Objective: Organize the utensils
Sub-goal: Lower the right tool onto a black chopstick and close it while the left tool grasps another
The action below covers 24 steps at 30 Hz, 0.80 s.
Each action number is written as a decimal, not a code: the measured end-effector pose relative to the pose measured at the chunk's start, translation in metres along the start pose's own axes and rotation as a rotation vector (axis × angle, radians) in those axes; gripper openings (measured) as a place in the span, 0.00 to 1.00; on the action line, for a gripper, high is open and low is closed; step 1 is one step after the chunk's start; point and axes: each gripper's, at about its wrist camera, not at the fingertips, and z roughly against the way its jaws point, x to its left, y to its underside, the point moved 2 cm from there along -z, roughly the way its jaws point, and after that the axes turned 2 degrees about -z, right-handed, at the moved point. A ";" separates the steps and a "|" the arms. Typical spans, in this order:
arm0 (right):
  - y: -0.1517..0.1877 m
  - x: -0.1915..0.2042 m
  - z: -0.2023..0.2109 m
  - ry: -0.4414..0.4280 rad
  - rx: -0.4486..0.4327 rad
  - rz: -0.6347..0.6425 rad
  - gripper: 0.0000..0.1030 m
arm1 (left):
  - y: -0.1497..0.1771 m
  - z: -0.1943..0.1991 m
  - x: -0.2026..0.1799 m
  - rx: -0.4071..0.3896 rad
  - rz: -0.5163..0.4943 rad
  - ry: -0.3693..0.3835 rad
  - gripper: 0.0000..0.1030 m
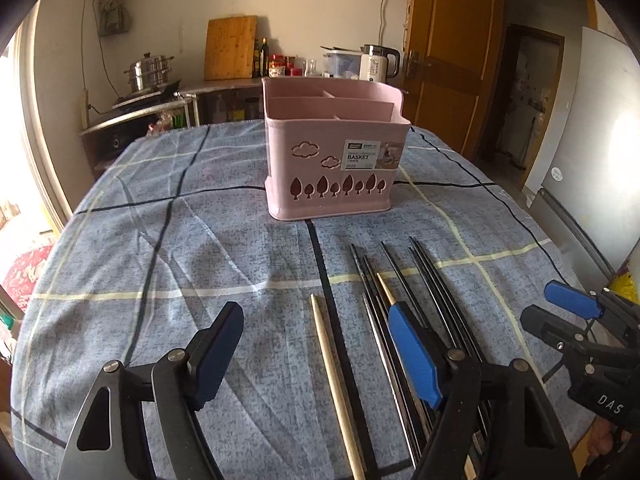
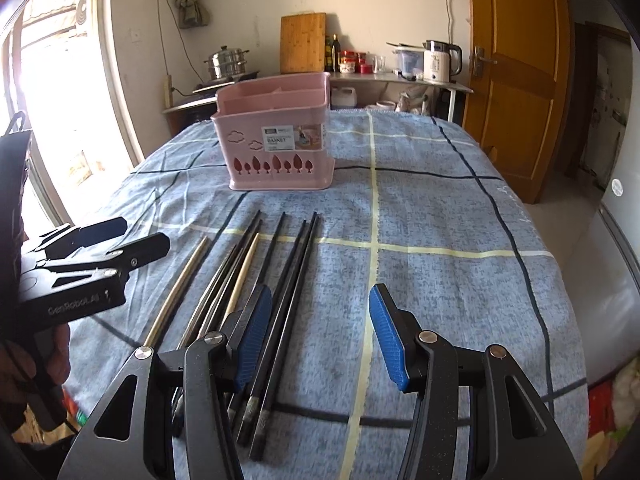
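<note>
A: Where are the utensils?

B: The chopsticks [image 2: 276, 280] lie side by side on the blue checked tablecloth [image 2: 440, 220], tips pointing toward the pink basket [image 2: 276, 144]. Most are black; two are pale wood [image 1: 334, 380], one of them off to the left of the bunch.

A: And the basket?

B: It stands upright farther back on the cloth, well apart from the chopstick tips, its compartments showing from above and a label on its front.

A: What are the grippers doing?

B: The left gripper [image 1: 320, 356] hangs over the near end of the chopsticks with its jaws spread wide. The lone pale chopstick lies on the cloth below the gap, but the pads [image 1: 416, 356] press on nothing. The right gripper [image 2: 322, 336] is also wide apart and holds nothing; the black chopsticks lie under its left finger.

A: Anything beyond the table?

B: A counter with a kettle [image 2: 440, 60], jars, a cutting board [image 2: 302, 42] and a steel pot [image 2: 226, 62], plus a wooden door [image 2: 516, 72].
</note>
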 end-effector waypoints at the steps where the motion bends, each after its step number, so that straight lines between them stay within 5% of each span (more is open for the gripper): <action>1: -0.003 -0.001 -0.007 -0.007 0.012 -0.007 0.50 | -0.004 -0.006 0.002 0.016 0.006 0.011 0.71; 13: -0.022 -0.004 -0.075 -0.040 0.154 -0.032 0.30 | -0.032 -0.072 -0.004 0.154 0.008 0.071 0.54; 24: -0.027 -0.001 -0.092 -0.031 0.179 -0.013 0.29 | -0.030 -0.090 -0.008 0.210 -0.007 0.045 0.54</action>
